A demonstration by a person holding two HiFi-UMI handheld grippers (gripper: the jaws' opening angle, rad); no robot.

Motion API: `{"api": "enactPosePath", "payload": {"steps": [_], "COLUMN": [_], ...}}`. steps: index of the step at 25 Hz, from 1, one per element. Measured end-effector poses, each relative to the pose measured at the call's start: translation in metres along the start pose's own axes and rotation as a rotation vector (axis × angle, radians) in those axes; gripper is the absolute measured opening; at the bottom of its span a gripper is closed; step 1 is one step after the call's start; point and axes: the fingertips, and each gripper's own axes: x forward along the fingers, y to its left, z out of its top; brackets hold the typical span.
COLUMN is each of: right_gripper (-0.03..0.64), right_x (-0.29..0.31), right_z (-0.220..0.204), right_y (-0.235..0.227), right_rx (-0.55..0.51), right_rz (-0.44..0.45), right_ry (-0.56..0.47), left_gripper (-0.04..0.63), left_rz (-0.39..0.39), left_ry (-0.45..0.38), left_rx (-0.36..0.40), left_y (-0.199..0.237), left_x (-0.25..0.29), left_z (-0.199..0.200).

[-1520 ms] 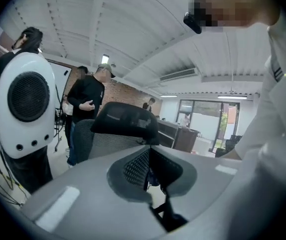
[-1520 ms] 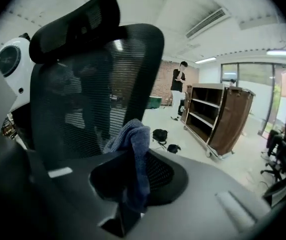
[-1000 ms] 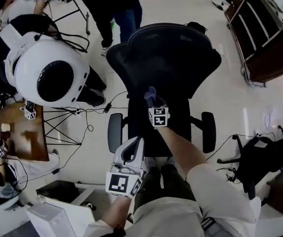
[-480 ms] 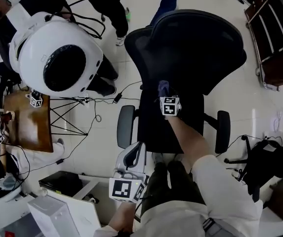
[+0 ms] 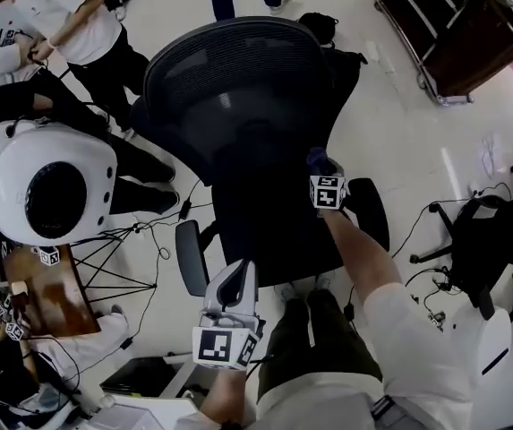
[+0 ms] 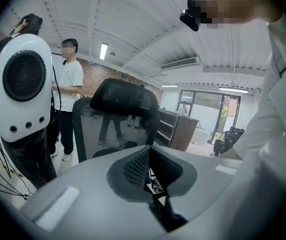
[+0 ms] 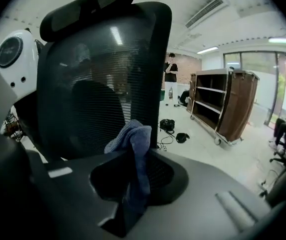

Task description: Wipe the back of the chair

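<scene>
A black mesh office chair stands on the floor, its back (image 5: pixel 238 88) facing me and its seat (image 5: pixel 265 227) below it. In the right gripper view the chair back (image 7: pixel 103 79) and headrest (image 7: pixel 90 9) fill the left half, close in front of the jaws. My right gripper (image 5: pixel 321 164) is shut on a blue cloth (image 7: pixel 133 149) that hangs from the jaws, beside the chair's right armrest (image 5: pixel 368 213). My left gripper (image 5: pixel 236 276) hangs lower by my legs, shut with nothing in it, its jaws (image 6: pixel 150 176) pointing toward the headrest (image 6: pixel 125 96).
A large white rounded device (image 5: pixel 46 195) stands left of the chair, with cables (image 5: pixel 162 240) on the floor beneath it. People (image 5: pixel 59 25) stand at the far left. A brown shelf cart (image 5: pixel 457 34) is at the far right, another dark chair (image 5: pixel 480 240) to the right.
My right gripper with the cloth has moved from the middle of the seat toward the chair's right side. The chair back now looms closer in the right gripper view. The left gripper stays low.
</scene>
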Motion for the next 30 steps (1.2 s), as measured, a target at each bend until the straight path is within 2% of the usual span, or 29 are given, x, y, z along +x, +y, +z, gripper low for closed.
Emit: {"api": "enactPosePath", "payload": {"steps": [3,6,8,10,12,15,17,21,30], "right_gripper": [0.046,0.046,0.046,0.046,0.046,0.046,0.046,0.048,0.048], "right_x": [-0.039,-0.16,-0.249,-0.331,-0.423,-0.544,-0.599,-0.656,-0.706], "right_z": [0.031,0.046,0.103,0.177,0.225,0.262,0.277,0.293,0.305], "right_y": [0.012,0.06,0.097,0.13,0.162,0.194,0.201,0.206,0.221], "right_rx": [0.07,0.112,0.072,0.014,0.007,0.006,-0.025,-0.057,-0.041], "right_rz": [0.025,0.07,0.114,0.157,0.207,0.266,0.291,0.303,0.313], "right_ry": [-0.072,-0.149,-0.26,-0.437,-0.59,-0.676,-0.714,-0.776,-0.805], "left_gripper": [0.067,0.067,0.067,0.067,0.067,0.066,0.066,0.066,0.066], "left_rz": [0.01,0.052,0.087,0.121,0.14,0.144,0.132,0.13,0.143], "left_ry": [-0.002,-0.007,-0.078,-0.168,-0.216,-0.252,-0.27,-0.29,-0.31], "left_rx": [0.008,0.038,0.07,0.111,0.132,0.159,0.16,0.159,0.236], "left_y": [-0.012,-0.02,-0.015,-0.004,0.002,-0.006,-0.017,-0.03,-0.032], "left_x": [-0.01,-0.078,-0.113,-0.137,-0.165,-0.193,-0.198,-0.208,-0.248], "left_z": [0.016,0.03,0.051,0.082,0.108,0.131,0.136,0.142,0.167]}}
